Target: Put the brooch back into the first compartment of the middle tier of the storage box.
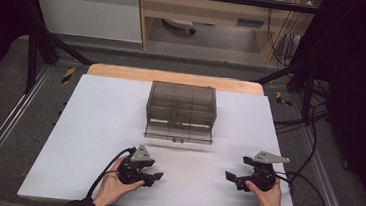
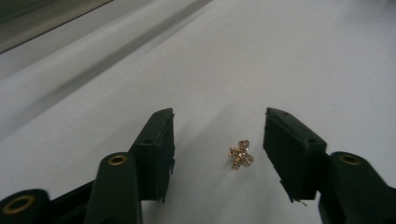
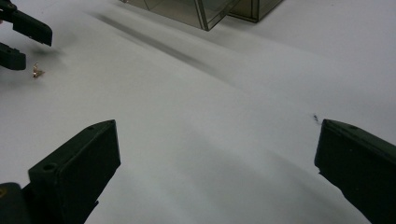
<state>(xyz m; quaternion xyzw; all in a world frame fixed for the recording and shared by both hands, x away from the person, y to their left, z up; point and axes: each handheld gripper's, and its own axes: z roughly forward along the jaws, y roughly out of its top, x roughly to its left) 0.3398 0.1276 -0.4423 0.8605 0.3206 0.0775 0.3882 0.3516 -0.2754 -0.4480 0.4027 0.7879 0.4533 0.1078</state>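
Note:
A tiny gold trinket (image 2: 241, 155) set with sparkling stones lies on the white sheet (image 1: 93, 125). My left gripper (image 2: 219, 116) is lowered around it, one jaw on either side. Neither pad touches the trinket, and it lies nearer the right-hand jaw. In the high view the left gripper (image 1: 155, 178) is near the table's front, left of centre. The right gripper view shows the trinket (image 3: 37, 71) far off beside the left gripper (image 3: 36, 49). My right gripper (image 3: 218, 128) stands wide open over bare sheet, at the front right (image 1: 232, 180).
A smoky see-through drawer box (image 1: 181, 108) stands at the middle back of the sheet, its lowest drawer (image 1: 178, 132) pulled out toward me. The box's corner (image 3: 187, 9) sits at the top of the right gripper view. Cables trail off the table's right side.

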